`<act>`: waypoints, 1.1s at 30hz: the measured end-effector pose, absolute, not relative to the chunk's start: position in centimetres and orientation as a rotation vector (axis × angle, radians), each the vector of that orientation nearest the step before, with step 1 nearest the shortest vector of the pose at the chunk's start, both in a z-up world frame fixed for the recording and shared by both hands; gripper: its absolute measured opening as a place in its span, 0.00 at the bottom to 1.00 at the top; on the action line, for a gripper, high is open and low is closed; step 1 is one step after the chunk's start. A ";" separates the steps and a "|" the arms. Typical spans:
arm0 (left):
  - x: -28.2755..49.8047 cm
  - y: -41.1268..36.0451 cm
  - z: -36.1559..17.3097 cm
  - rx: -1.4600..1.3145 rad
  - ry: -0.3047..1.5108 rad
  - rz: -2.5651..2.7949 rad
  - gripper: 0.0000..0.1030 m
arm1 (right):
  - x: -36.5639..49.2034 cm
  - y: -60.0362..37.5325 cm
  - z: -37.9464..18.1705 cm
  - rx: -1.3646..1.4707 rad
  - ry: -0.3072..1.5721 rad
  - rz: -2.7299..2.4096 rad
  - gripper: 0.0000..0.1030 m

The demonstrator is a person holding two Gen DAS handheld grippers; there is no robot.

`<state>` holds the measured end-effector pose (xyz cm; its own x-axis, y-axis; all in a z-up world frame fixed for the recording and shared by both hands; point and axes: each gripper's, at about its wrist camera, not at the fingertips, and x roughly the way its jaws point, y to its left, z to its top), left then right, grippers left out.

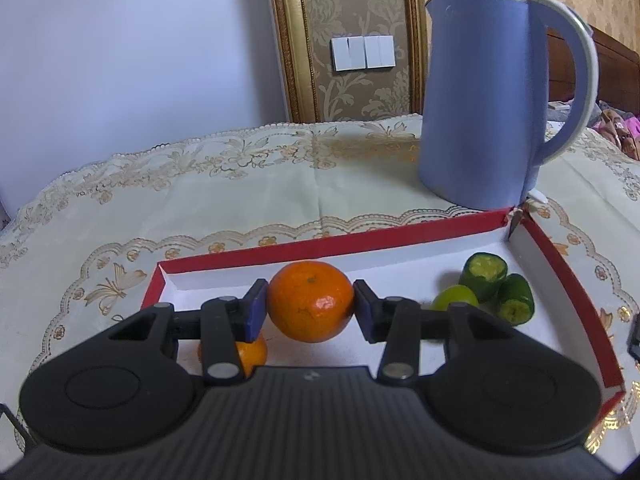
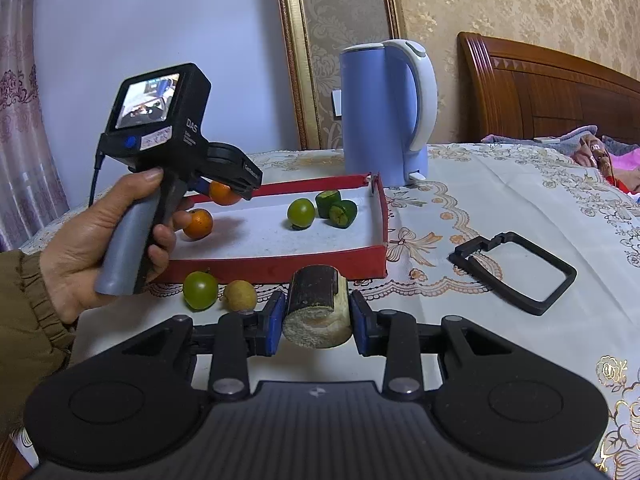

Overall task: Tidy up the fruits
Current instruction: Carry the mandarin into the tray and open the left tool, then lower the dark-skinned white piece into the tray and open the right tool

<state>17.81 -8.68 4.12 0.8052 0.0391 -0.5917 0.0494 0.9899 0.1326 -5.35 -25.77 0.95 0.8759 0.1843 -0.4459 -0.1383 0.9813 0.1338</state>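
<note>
Orange and round, the mandarin [image 1: 310, 306] sits clamped at its widest part between the blue pads of the left tool [image 1: 310, 308], held above the white floor of the red box [image 1: 568, 280], toward the box's end farthest from the kettle [image 1: 480, 100]. It looks light and firm, but the peel is glossy and a little soft, so my guess is that a hard squeeze would bruise it and a loose one would let it roll out; gripping across the middle, as now, seems right.

A second mandarin [image 1: 252, 354] lies in the box just below the held one. A green fruit [image 1: 456, 298] and two cut green pieces [image 1: 484, 276] lie at the box's kettle end.

Outside the box, the right tool [image 2: 317, 320] is clenched on a short cut stalk [image 2: 316, 308], dark-skinned and fibrous at the end, likely stiff and rough enough to hold well. A green fruit [image 2: 200, 290] and a yellowish fruit [image 2: 240, 295] rest on the surface against the box's near wall.

Only the letters "DAS" [image 2: 190, 123] on the left tool's body are readable; the smaller print beside them is not.
</note>
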 end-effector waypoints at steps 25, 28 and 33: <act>9.1 -5.1 6.6 0.068 0.504 0.027 1.00 | -3.8 -25.0 2.0 0.088 0.452 0.186 0.33; 6.6 -3.8 7.0 0.078 0.482 0.060 1.00 | -2.2 -25.0 2.8 0.078 0.436 0.190 0.33; 3.2 -1.5 7.0 0.056 0.495 0.086 1.00 | 1.0 -24.8 3.9 0.071 0.424 0.190 0.33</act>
